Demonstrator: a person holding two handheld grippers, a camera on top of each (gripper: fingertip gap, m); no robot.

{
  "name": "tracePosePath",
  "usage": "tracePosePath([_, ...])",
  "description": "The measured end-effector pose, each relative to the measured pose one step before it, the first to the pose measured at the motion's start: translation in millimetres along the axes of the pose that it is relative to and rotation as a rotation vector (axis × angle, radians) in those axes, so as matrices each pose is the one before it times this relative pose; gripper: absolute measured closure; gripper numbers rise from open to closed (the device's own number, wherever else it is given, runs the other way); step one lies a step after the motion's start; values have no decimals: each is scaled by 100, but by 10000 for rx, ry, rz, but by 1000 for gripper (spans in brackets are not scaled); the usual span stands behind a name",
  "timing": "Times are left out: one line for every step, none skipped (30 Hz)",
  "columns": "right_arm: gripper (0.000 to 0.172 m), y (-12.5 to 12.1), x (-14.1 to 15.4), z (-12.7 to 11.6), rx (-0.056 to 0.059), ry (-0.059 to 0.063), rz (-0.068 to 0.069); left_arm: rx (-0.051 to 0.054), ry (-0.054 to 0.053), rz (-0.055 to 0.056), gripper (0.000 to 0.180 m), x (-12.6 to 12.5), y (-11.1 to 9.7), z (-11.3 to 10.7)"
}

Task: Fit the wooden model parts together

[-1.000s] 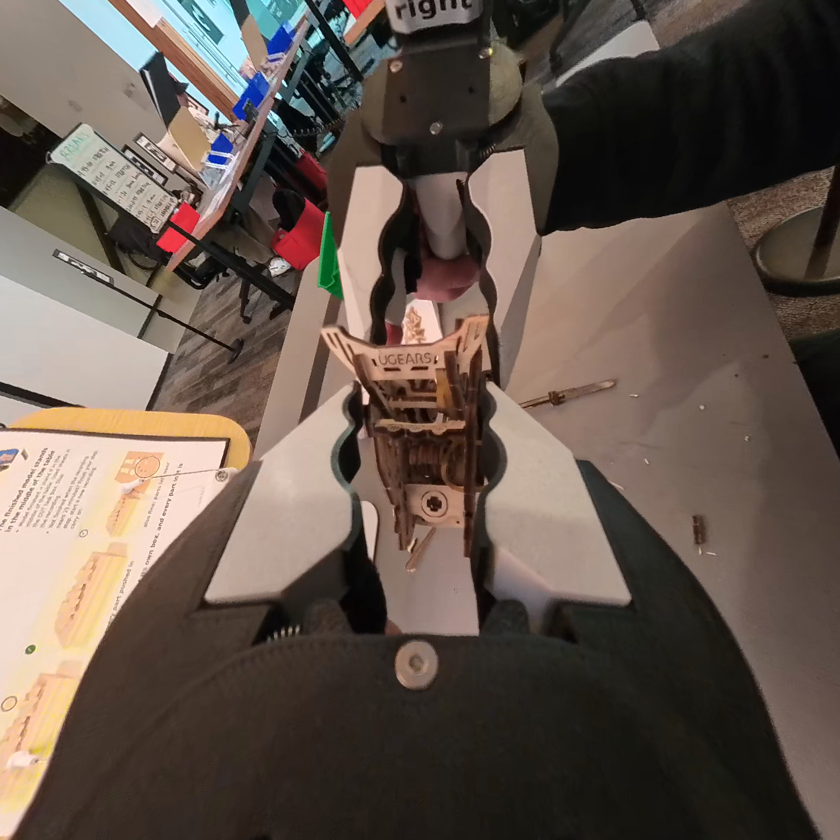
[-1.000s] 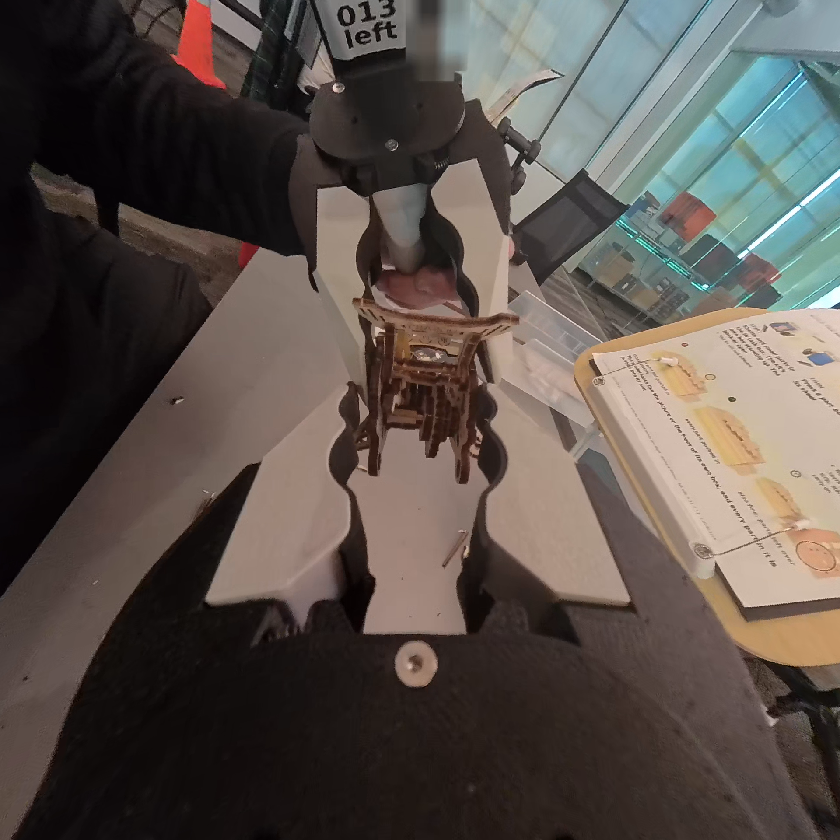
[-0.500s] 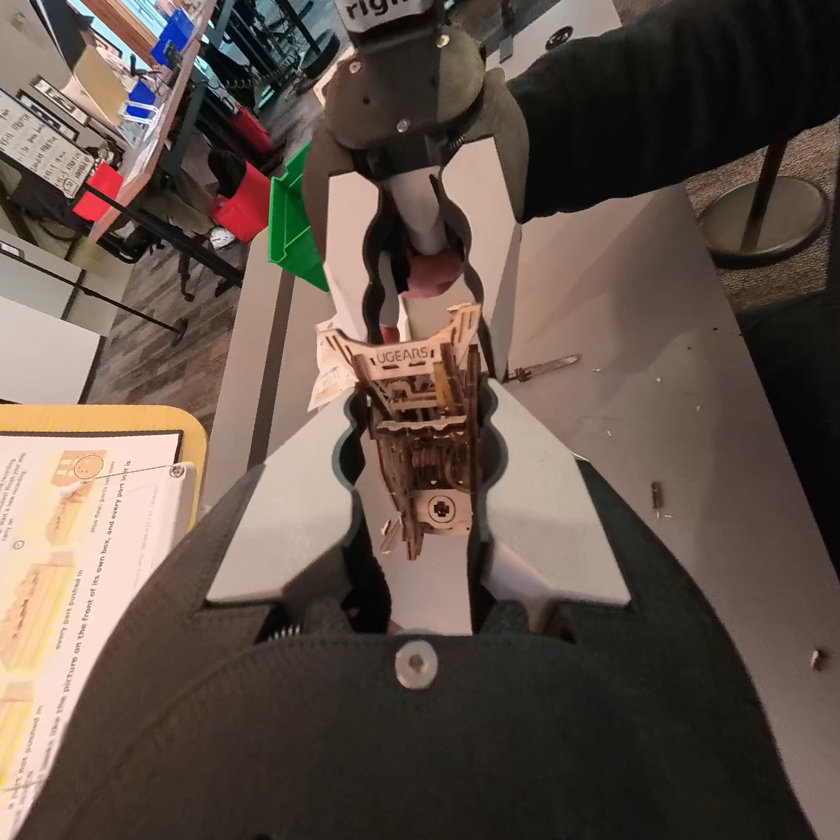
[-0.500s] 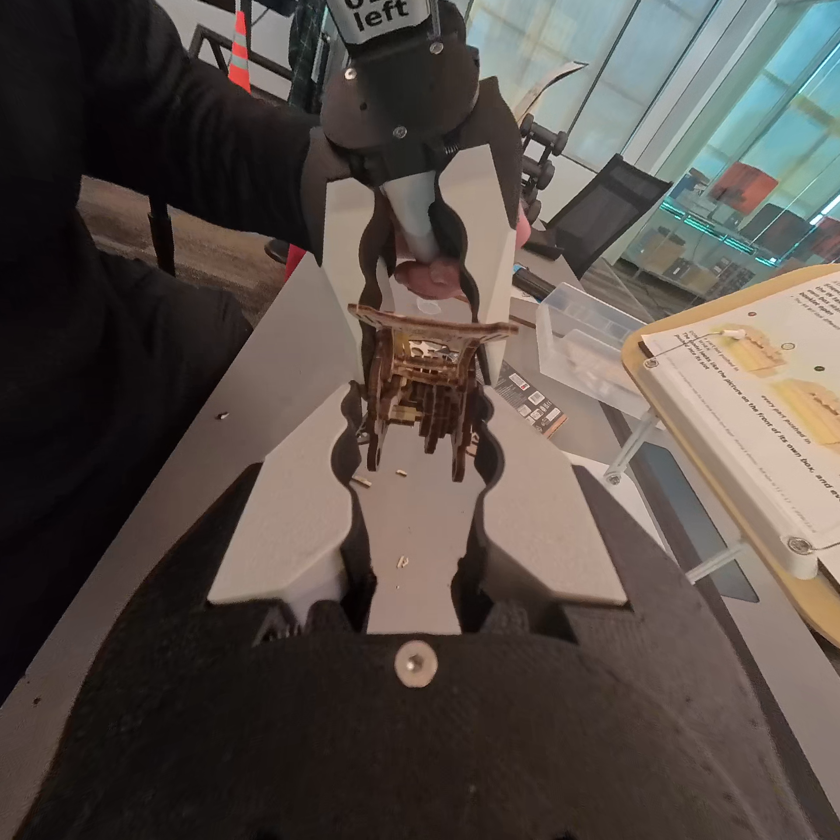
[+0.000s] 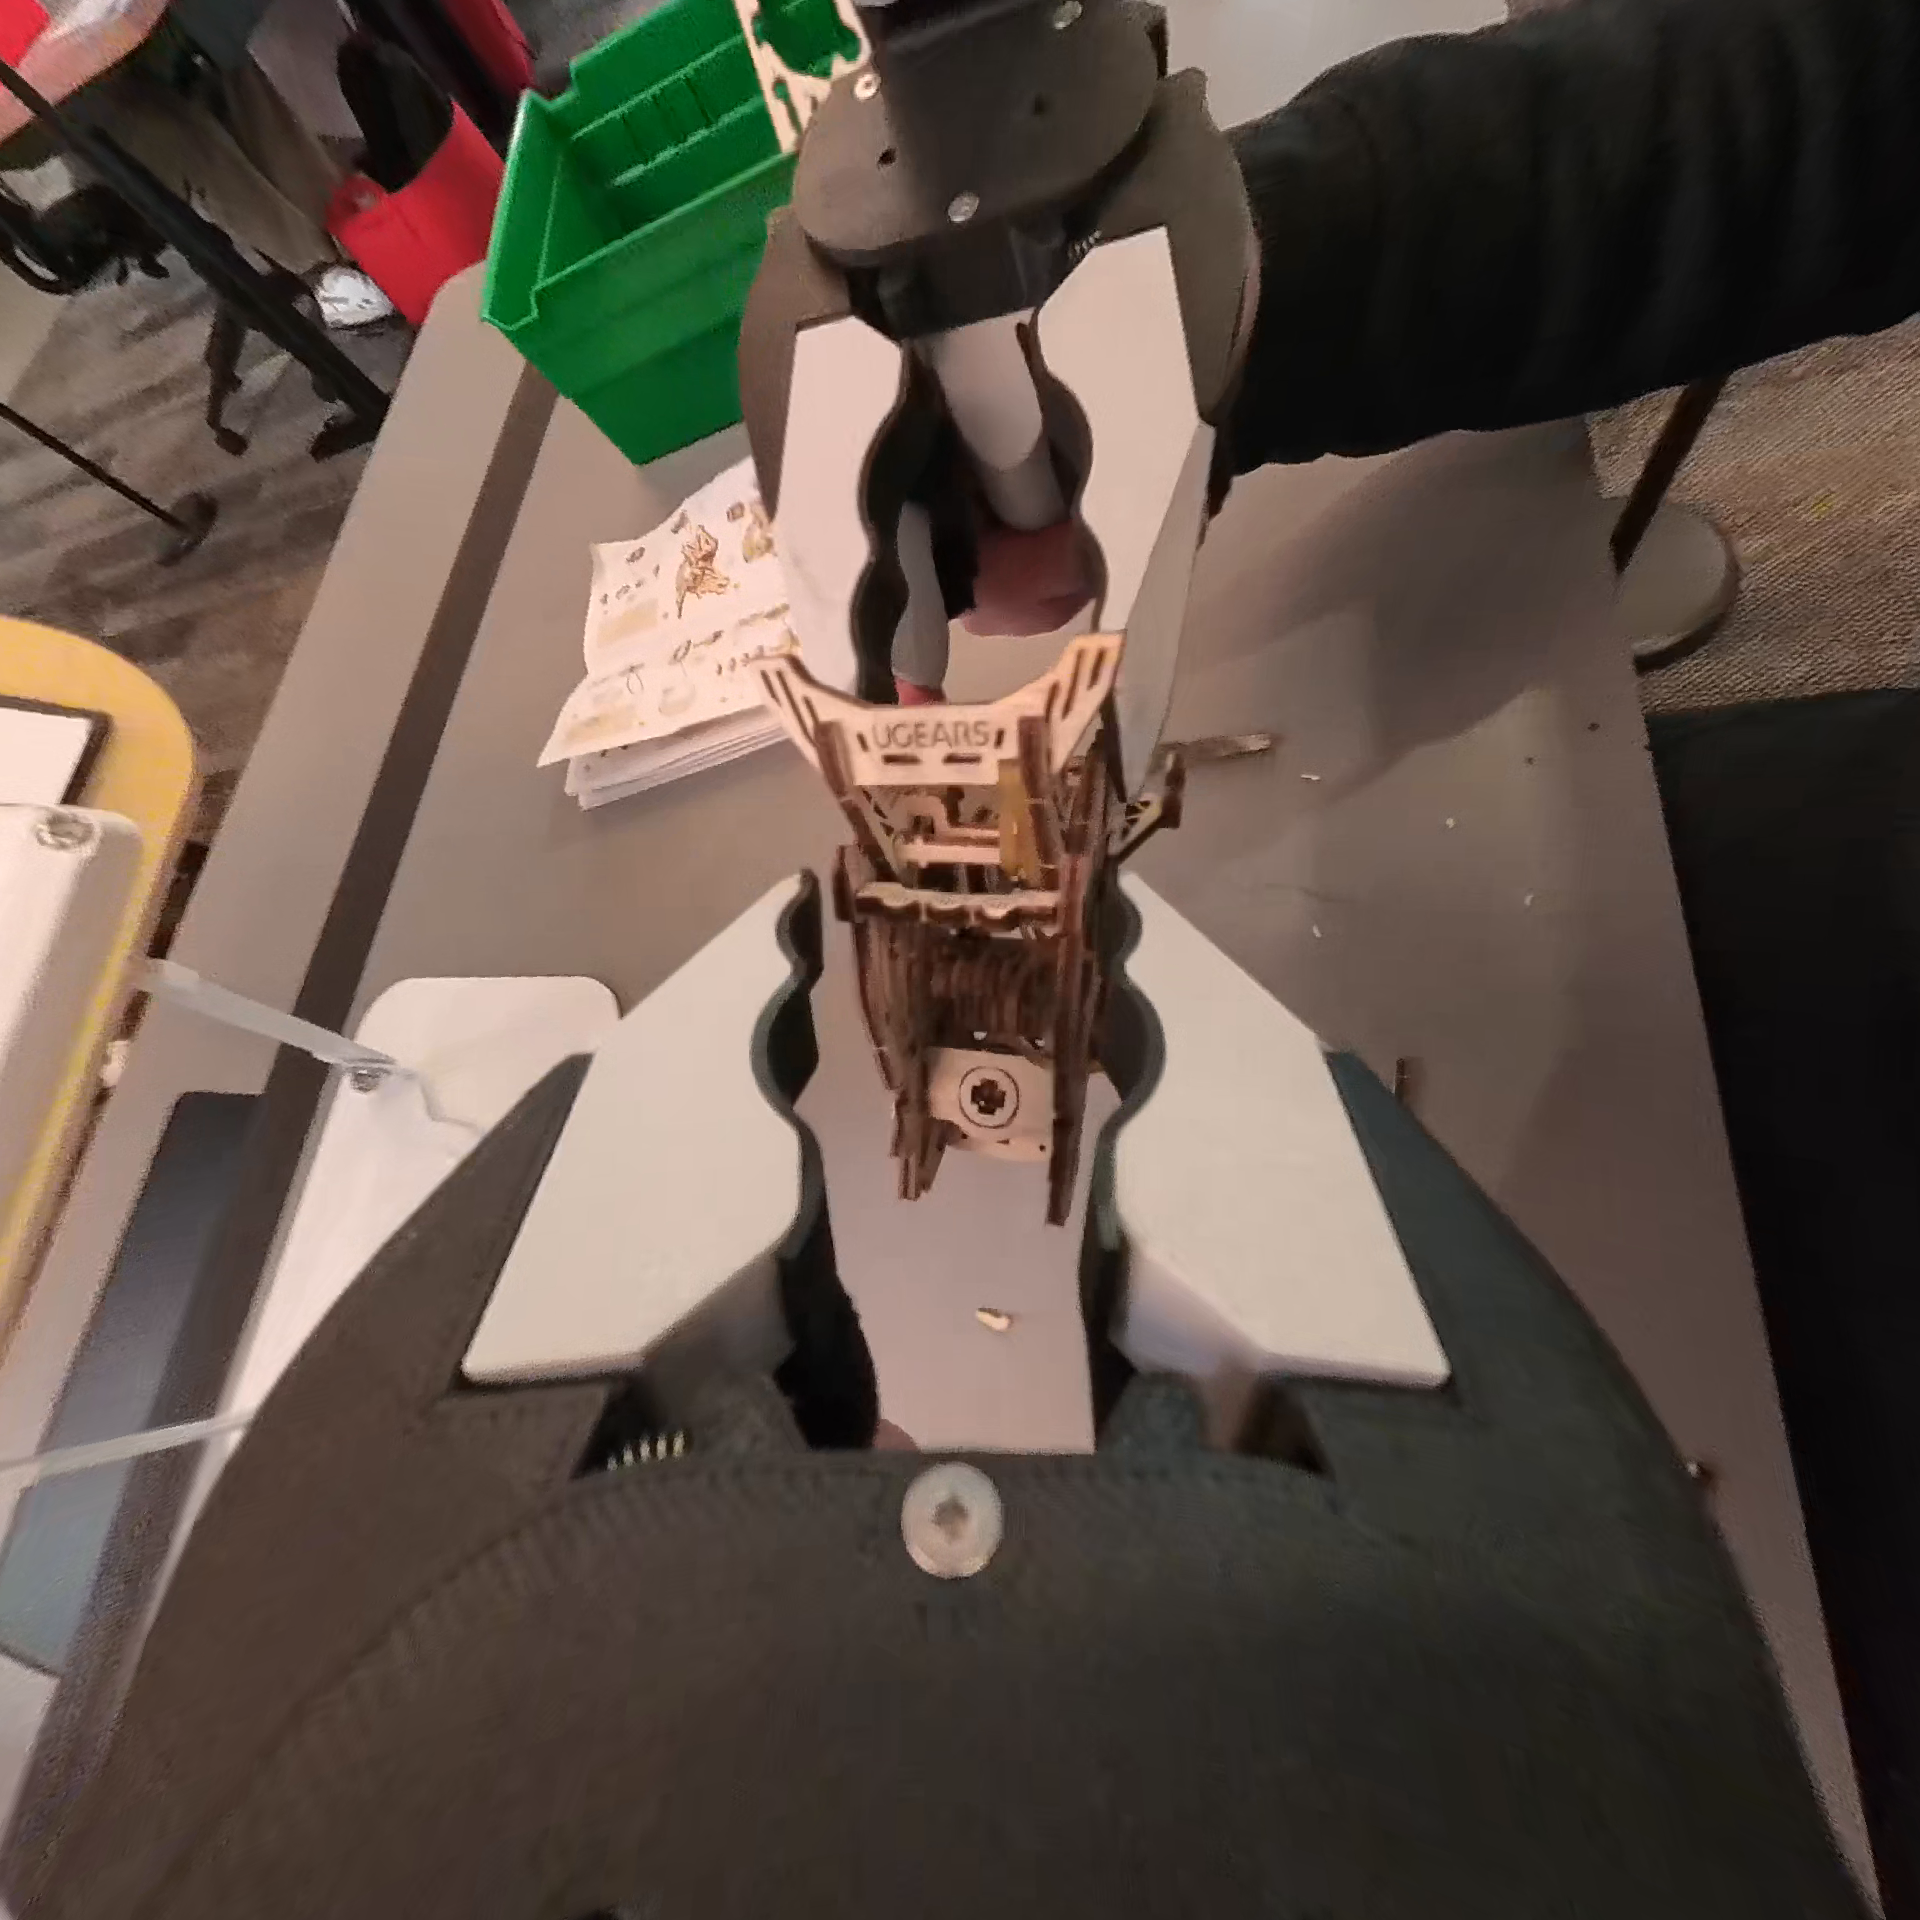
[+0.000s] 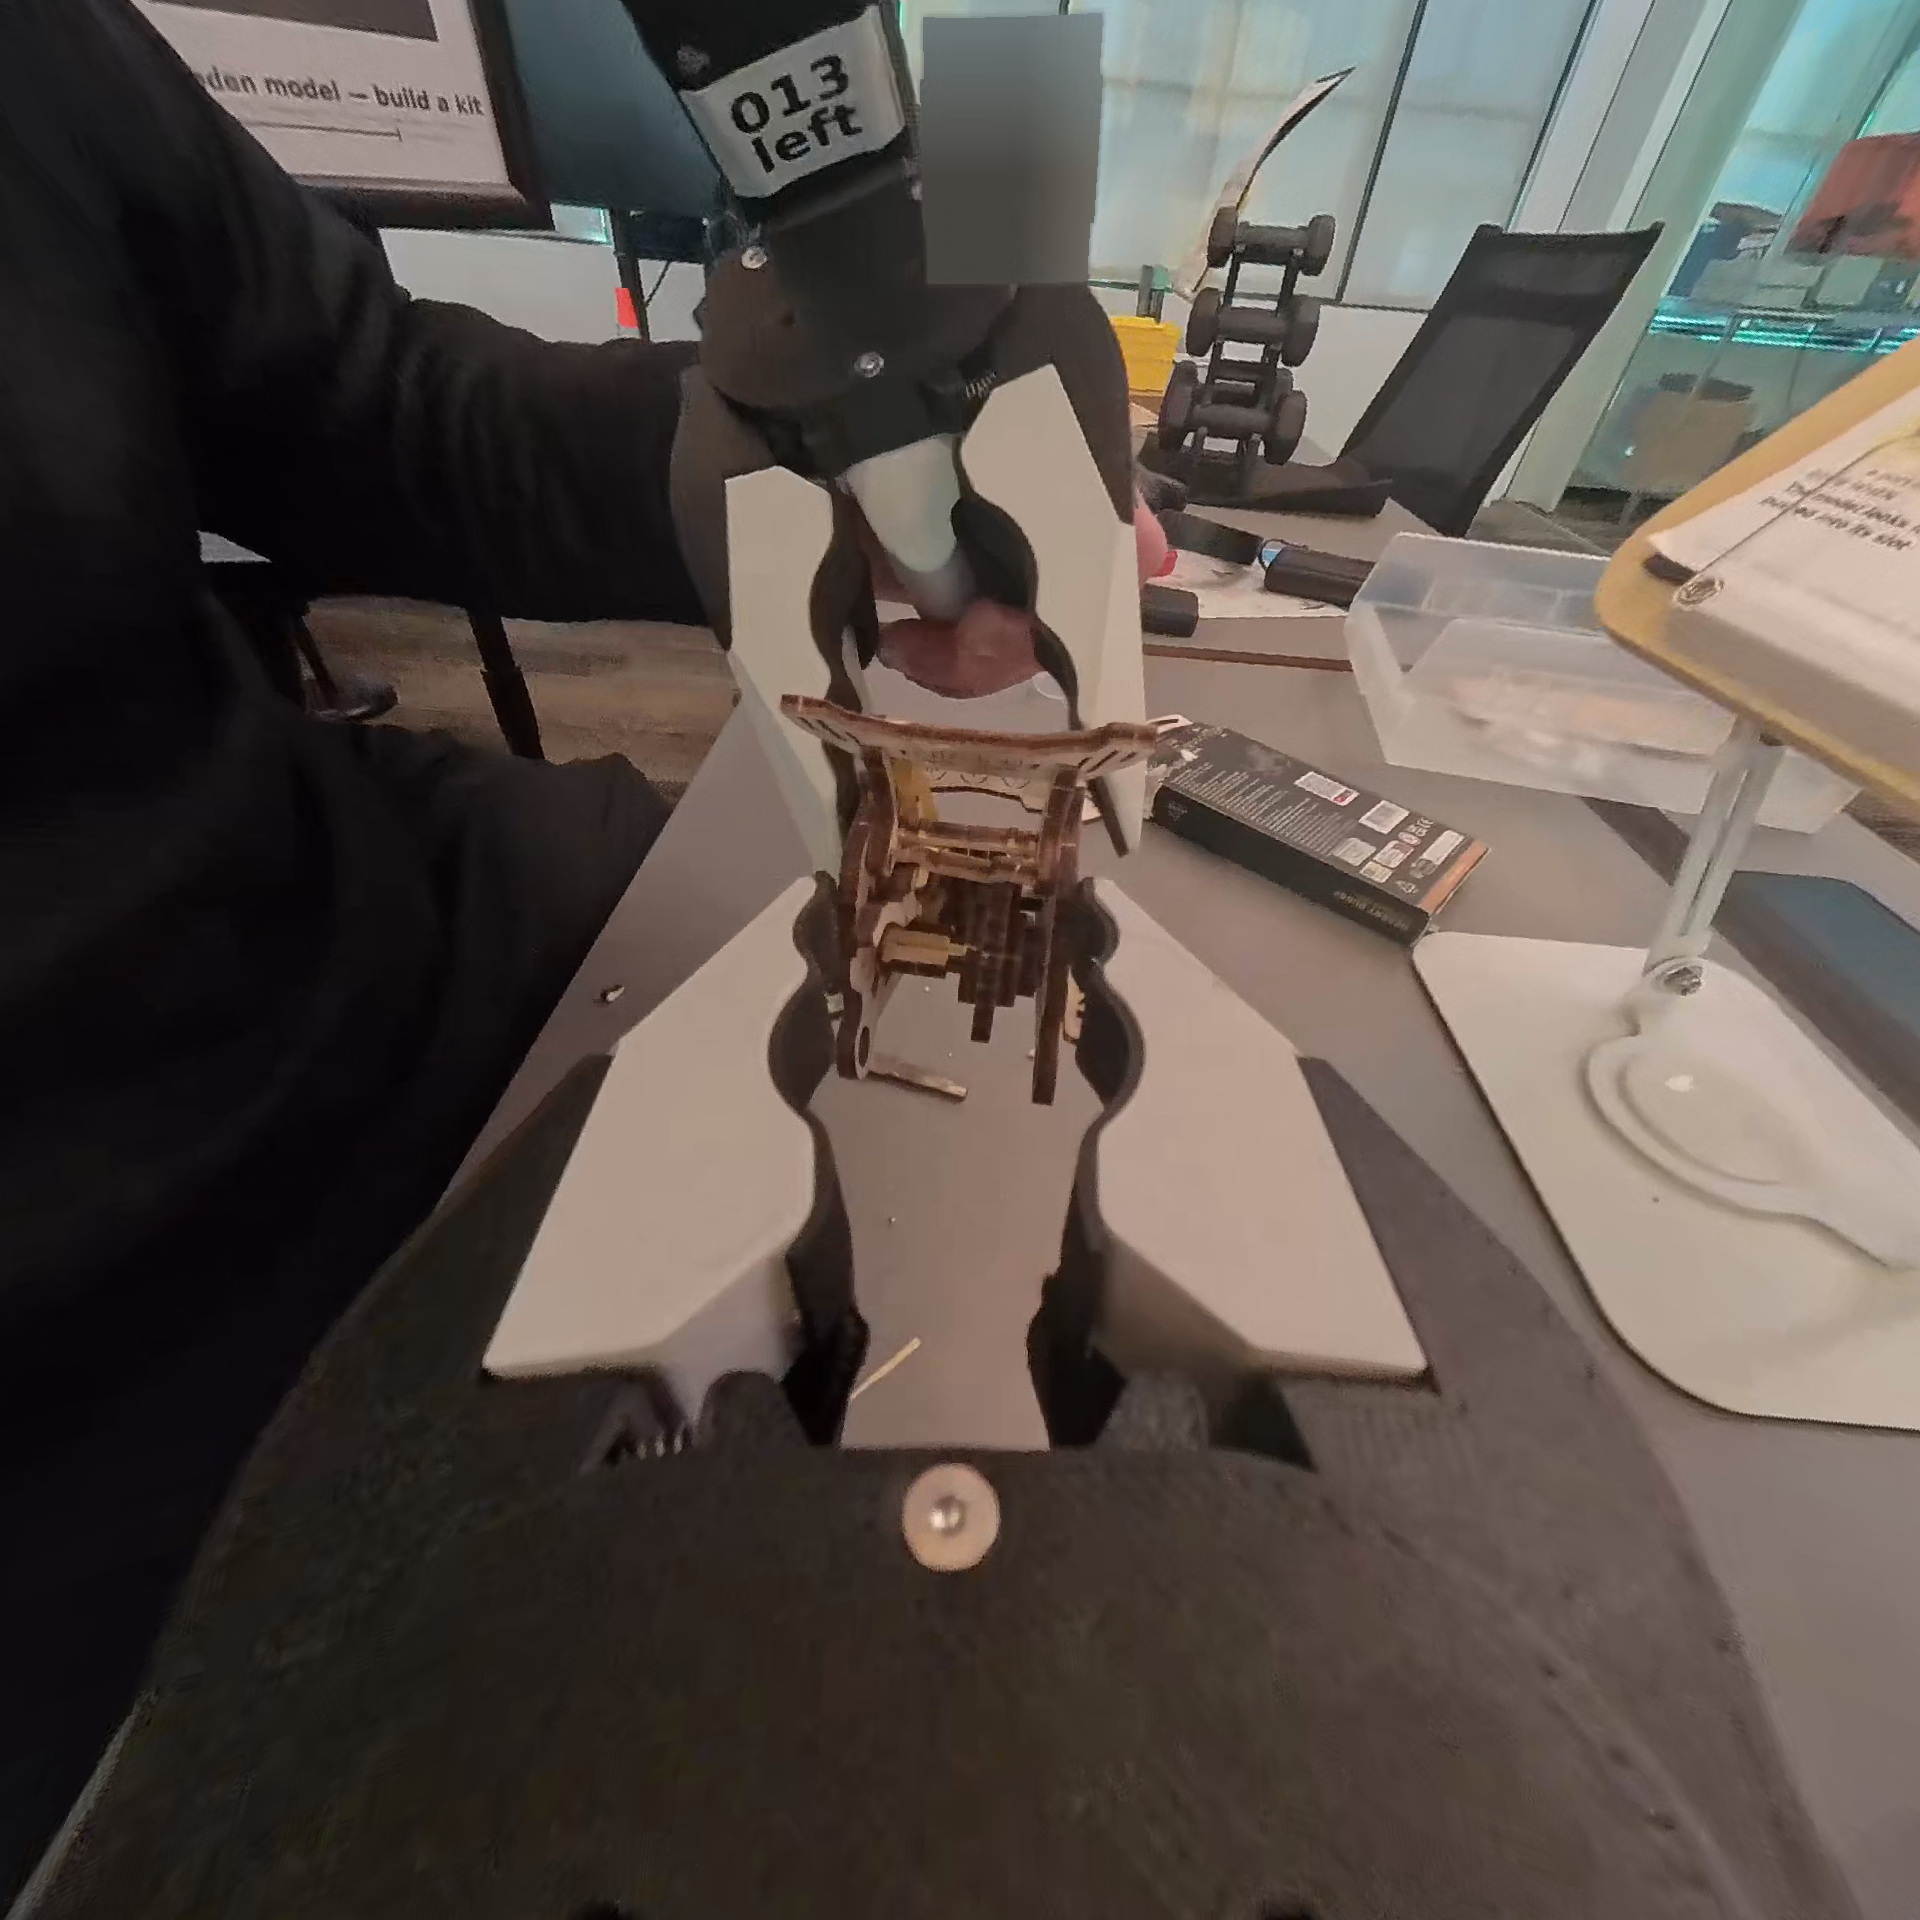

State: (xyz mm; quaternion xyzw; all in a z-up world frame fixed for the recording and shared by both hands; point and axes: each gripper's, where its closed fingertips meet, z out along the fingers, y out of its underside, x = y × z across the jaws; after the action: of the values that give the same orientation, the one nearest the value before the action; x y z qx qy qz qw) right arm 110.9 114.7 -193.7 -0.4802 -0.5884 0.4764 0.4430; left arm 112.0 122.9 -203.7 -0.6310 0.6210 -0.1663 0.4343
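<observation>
The model [image 5: 966, 935], clear of the table [image 5: 1403, 935], is clamped between the left gripper [image 5: 966, 914] and right gripper [image 6: 951, 914], both narrowed onto it. Versus 1 s earlier, a green bin [image 5: 634, 260] and booklet [image 5: 665, 665] have entered the left view.

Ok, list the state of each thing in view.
wooden model: partly built, upright between both grippers.
right gripper: shut on the model.
left gripper: around the model, contact unclear.
green bin: upright, open-topped.
booklet: closed, lying flat.
black box: lying flat.
</observation>
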Motion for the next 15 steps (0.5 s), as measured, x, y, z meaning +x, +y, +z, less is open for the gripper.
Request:
tracePosePath([130,381,-76,127,-128,-15,-63,123,233,-136,134,377,173,13])
tracePosePath([130,291,-21,122,-79,1,-30,33,30,-125,135,86,239,84])
tracePosePath([129,252,71,146,-56,36,39,14,-103,64,135,-76,252,74])
tracePosePath([129,414,66,197,-211,48,7,-143,-71,173,135,45,461,157])
tracePosePath([129,486,50,222,-306,91,-91,-179,-70,50,135,53,507,249])
tracePosePath([129,349,75,184,-238,161,-122,-106,-40,-44,135,43,415,198])
tracePosePath([127,209,44,168,-155,178,-87,-113,24,-48,135,116,367,139])
tracePosePath([126,126,60,127,-92,203,-65,-275,-10,-41,135,121,423,214])
tracePosePath([126,337,76,120,-194,196,-115,-353,-84,161,135,177,433,307])
tracePosePath([124,593,22,147,-325,124,-129,-297,-114,194,135,161,381,356])
tracePosePath([124,631,-84,183,-309,53,-74,-313,-50,1,135,108,447,412])
tracePosePath([129,710,-177,220,-312,8,-86,-351,20,-76,135,112,533,473])
tracePosePath([131,675,-236,200,-260,-31,-54,-229,173,25,135,395,365,437])
tracePosePath([132,517,-198,114,-133,-83,54,-123,134,-116,135,290,236,432])
tracePosePath([133,442,-90,41,-60,-80,120,-20,93,-226,135,167,122,427])
